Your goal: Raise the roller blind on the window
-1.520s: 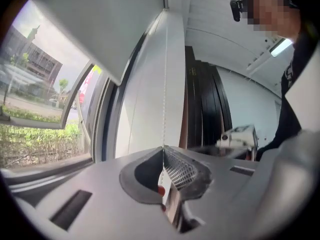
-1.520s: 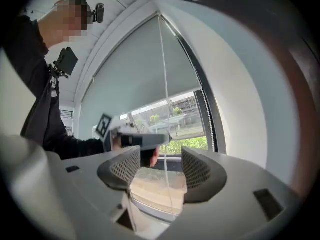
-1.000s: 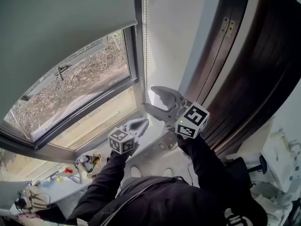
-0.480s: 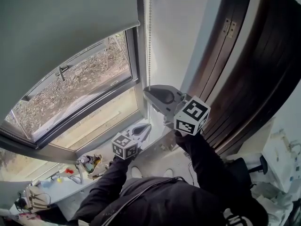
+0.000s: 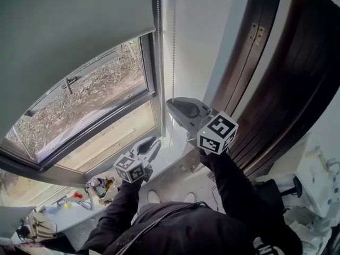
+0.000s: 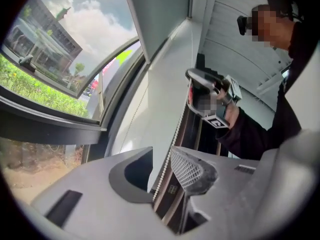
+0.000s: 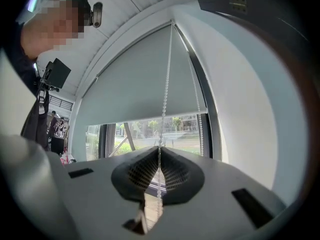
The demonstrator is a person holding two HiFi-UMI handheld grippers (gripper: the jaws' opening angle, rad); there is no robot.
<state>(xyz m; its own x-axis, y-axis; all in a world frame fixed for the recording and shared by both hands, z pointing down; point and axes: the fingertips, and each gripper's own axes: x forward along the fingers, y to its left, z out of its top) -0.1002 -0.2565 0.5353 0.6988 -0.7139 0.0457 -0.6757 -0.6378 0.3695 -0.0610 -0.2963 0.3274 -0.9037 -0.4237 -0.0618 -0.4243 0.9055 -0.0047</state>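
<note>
Right gripper (image 5: 172, 106) clamps the bead chain (image 7: 164, 104); left gripper (image 5: 151, 145), at its seven o'clock, jaws just opening, chain loose between them.

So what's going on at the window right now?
A person is working the roller blind by its bead chain. The right gripper is shut on the chain. The left gripper, lower down, has just been opening its jaws; the chain hangs between them, unpressed. The blind covers the upper part of the window.

A pale window ledge (image 5: 172, 166) carries a small tangled clutter (image 5: 102, 186) and tiny red and yellow bits (image 5: 74, 195) toward its left end
</note>
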